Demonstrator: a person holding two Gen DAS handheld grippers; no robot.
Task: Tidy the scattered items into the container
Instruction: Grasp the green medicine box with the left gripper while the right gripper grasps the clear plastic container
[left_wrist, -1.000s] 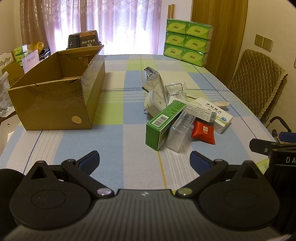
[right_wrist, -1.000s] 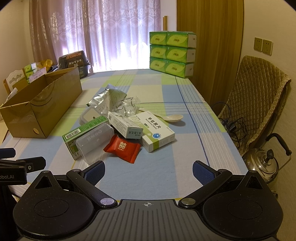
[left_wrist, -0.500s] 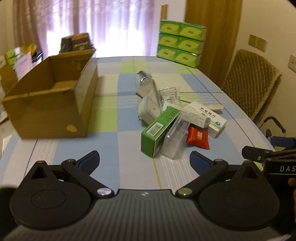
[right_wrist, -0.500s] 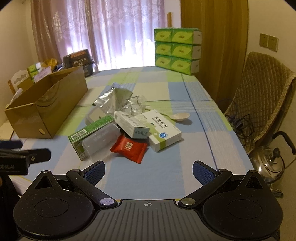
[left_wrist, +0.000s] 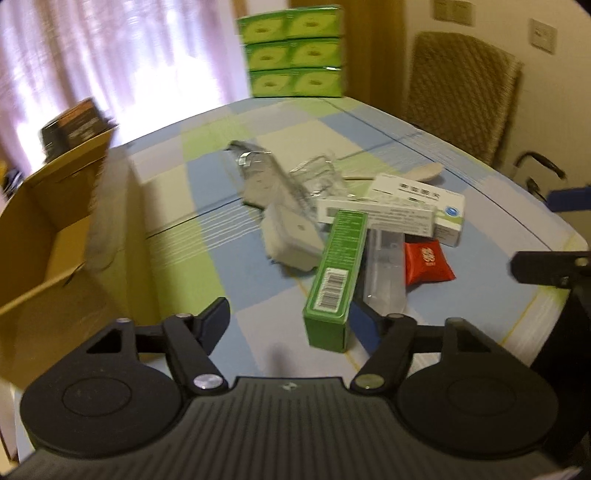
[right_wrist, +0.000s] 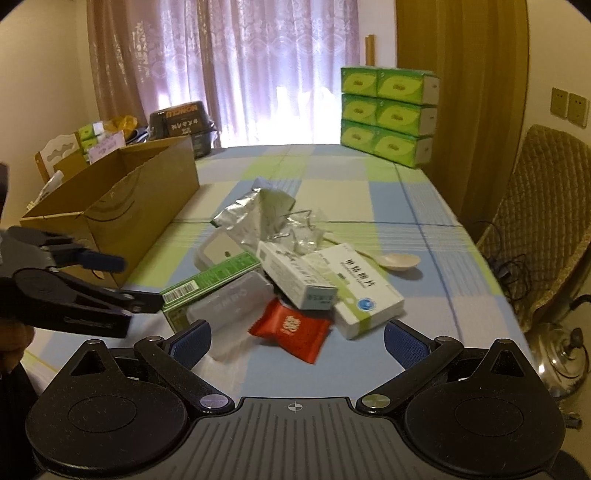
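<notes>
Your left hand-held gripper (left_wrist: 291, 317) hangs wide open and empty just in front of the green box (left_wrist: 334, 273), the nearest item in the heap. The box lies flat on the table (left_wrist: 229, 258) with its long axis pointing almost straight away from you, barcode end towards the fingers. That end sits just ahead of the gap and a little towards the right finger, so a small shift right would centre it, and the jaws would then close across its narrow width.

Your right hand-held gripper (right_wrist: 295, 343) is also wide open and holds nothing. It faces the red packet (right_wrist: 290, 328), which lies just ahead of its gap, with the clear plastic case (right_wrist: 229, 302) touching the green box on the left. The left one is nearer the green box; the right is nearer the packet and the white boxes (right_wrist: 334, 284).

The cardboard box (right_wrist: 122, 210) stands open to the left of the heap, well apart from it. What shows of its inside looks empty, so nothing appears tidied yet.
</notes>
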